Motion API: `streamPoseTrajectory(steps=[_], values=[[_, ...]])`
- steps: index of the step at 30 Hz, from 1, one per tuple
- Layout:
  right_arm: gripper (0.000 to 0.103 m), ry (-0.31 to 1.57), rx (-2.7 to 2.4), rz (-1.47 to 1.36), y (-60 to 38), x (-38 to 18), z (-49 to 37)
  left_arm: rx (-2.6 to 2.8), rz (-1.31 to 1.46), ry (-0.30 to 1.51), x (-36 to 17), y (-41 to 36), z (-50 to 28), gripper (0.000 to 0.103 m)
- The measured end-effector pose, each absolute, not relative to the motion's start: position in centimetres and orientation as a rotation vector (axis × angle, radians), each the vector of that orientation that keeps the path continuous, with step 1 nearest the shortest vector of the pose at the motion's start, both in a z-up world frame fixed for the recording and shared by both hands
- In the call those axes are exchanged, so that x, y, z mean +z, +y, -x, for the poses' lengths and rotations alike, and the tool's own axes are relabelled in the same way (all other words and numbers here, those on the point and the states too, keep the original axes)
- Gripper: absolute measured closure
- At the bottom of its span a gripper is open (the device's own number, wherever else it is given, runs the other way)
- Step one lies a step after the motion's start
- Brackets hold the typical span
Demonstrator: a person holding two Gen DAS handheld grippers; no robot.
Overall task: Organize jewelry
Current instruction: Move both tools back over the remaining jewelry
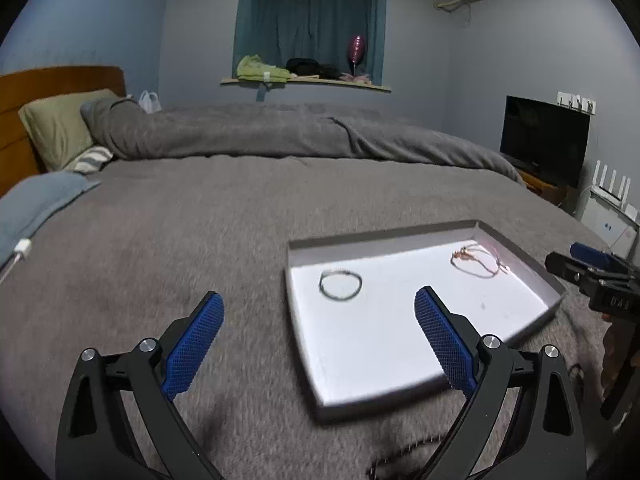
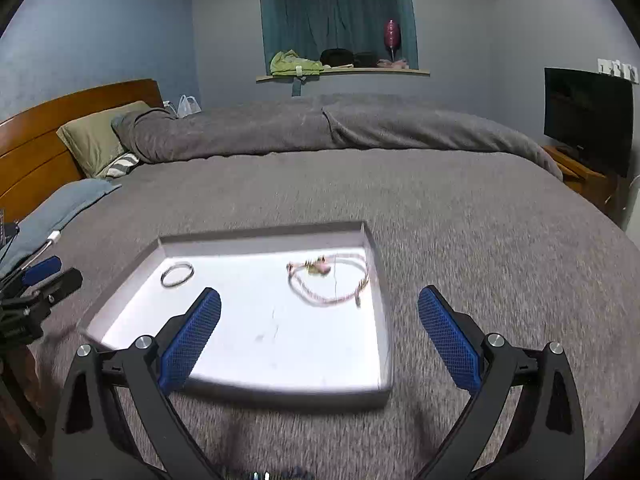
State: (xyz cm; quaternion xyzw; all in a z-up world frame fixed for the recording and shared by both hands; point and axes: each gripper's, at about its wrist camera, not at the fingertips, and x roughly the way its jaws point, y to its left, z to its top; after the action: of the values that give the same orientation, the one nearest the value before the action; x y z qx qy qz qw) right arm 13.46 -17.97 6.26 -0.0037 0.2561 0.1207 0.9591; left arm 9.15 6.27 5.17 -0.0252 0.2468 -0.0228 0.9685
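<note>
Grey bedspread [image 1: 180, 240] under both claws, left gripper [image 1: 319, 312] and right gripper [image 2: 319, 307] spread wide, holding nothing, shallow tray [image 2: 378, 264] just ahead, silver bangle [image 2: 177, 274] and pink bracelet [image 2: 328, 280] inside, well apart

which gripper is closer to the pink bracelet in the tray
Right. The right gripper hovers open over the tray's near right part, with the pink bracelet just ahead. The left gripper, also open, sits at the tray's left side, nearer the silver ring.
</note>
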Motion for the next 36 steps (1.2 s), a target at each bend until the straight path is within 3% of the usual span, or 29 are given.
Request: streamPoseTrajectory(steps=[21, 36], values=[[0.005, 0.557, 0.192, -0.032, -22.8, 3.0, -5.7, -0.059, 0.133, 0.571, 1.7, 8.3, -2.3, 0.007], [0.005, 0.595, 0.261, -0.012, -22.9, 1.4, -2.5, -0.210, -0.025, 0.615, 0.1, 3.4, 1.7, 0.007]])
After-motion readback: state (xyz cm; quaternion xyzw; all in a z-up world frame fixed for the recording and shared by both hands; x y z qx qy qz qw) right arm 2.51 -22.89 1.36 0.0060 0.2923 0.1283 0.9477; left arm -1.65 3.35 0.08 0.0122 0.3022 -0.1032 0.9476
